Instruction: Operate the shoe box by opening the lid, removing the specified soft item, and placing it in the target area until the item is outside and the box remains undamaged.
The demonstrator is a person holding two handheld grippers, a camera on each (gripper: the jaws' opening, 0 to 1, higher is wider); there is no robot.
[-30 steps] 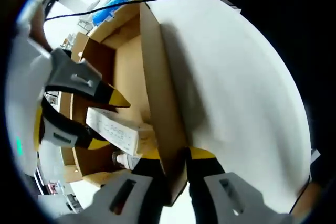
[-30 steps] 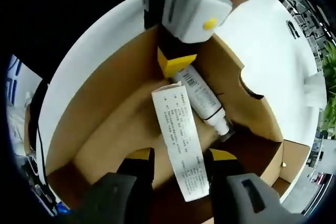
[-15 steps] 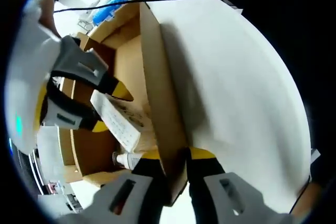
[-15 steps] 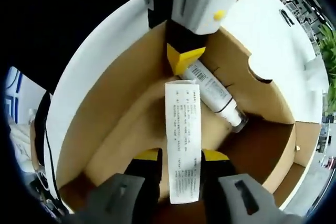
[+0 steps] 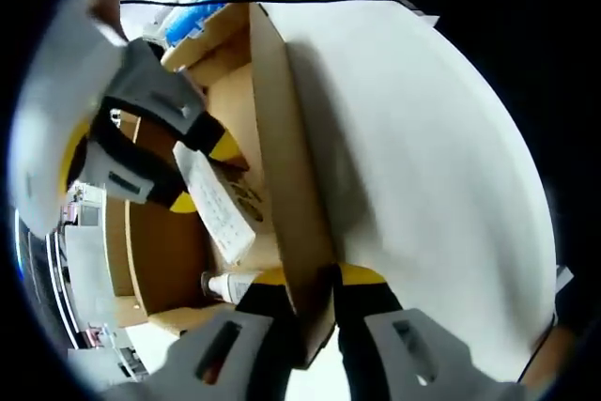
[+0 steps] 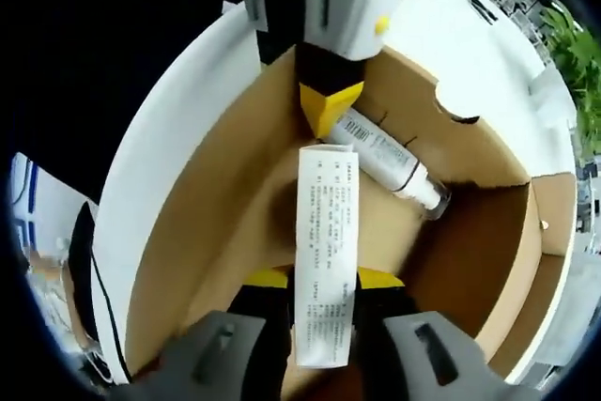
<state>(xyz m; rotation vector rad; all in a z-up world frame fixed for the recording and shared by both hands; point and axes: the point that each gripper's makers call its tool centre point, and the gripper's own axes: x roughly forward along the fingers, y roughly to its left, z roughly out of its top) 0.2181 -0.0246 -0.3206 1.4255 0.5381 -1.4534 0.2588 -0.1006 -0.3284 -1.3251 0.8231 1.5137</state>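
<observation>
Carton (image 6: pixel 324 260) above open shoe box (image 6: pixel 188 232)

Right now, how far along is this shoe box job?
About midway. Done: the lid is open, pinned upright by the left claw. In hand: the right claw grips a folded printed leaflet, raised over the cardboard shoe box floor. Left: carry it out to the target area. A white tube lies inside.
</observation>
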